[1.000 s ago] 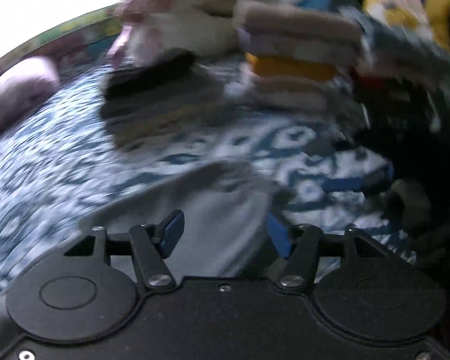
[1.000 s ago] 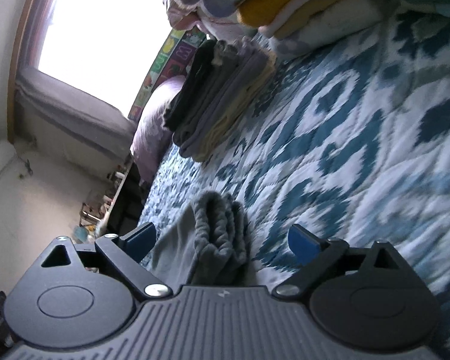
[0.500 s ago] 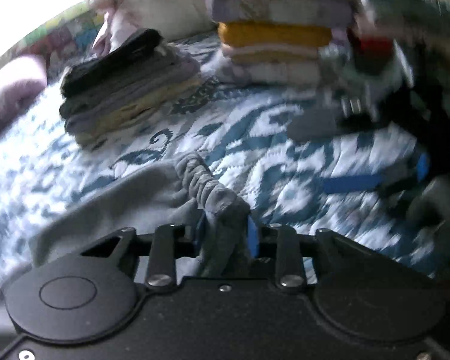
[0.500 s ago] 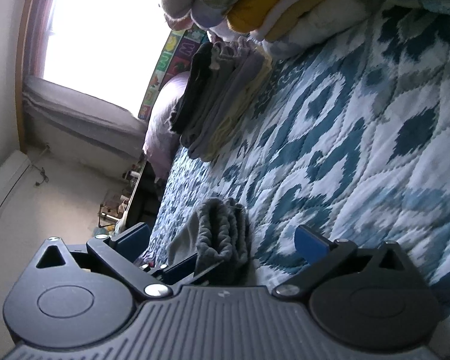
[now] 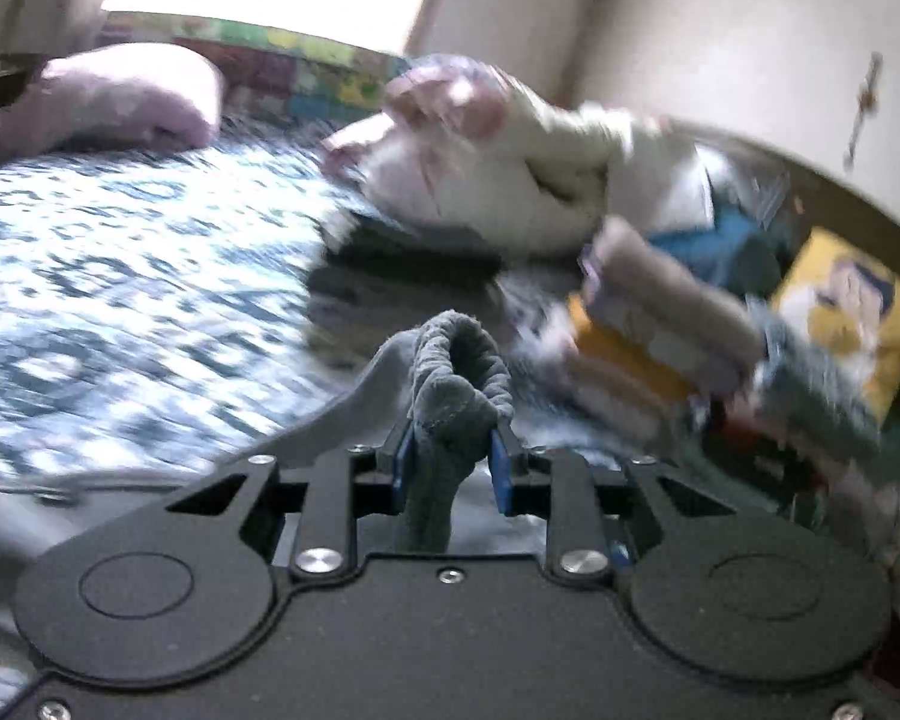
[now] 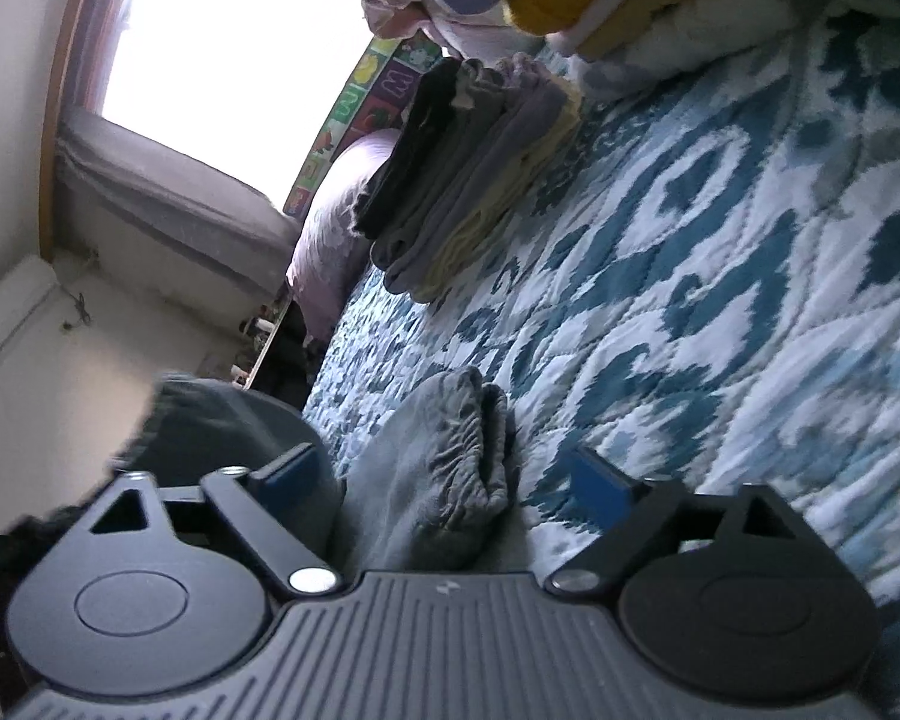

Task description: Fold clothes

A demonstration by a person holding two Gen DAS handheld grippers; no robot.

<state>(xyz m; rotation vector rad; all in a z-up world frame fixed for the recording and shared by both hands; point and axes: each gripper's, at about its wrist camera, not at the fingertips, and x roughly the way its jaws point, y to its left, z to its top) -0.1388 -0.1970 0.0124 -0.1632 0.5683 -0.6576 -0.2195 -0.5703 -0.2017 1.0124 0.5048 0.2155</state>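
A grey garment with a gathered elastic waistband (image 5: 456, 372) is pinched in my left gripper (image 5: 450, 468), which is shut on the waistband and holds it lifted above the blue-and-white patterned bedspread (image 5: 120, 276). In the right wrist view the same grey garment (image 6: 450, 468) lies bunched on the bedspread (image 6: 720, 276), its waistband between the spread blue fingertips of my right gripper (image 6: 444, 474). The right gripper is open and not holding it.
A stack of folded dark, grey and yellow clothes (image 6: 468, 180) lies further up the bed. A taller pile of folded items (image 5: 660, 336) and a white bundle (image 5: 510, 180) sit at the bed's far side. A pink pillow (image 5: 126, 96) lies near the window.
My left gripper closed on the grey waistband and has lifted and swung it; its view now tilts up, blurred. The right gripper stays open and has shifted slightly nearer the garment.
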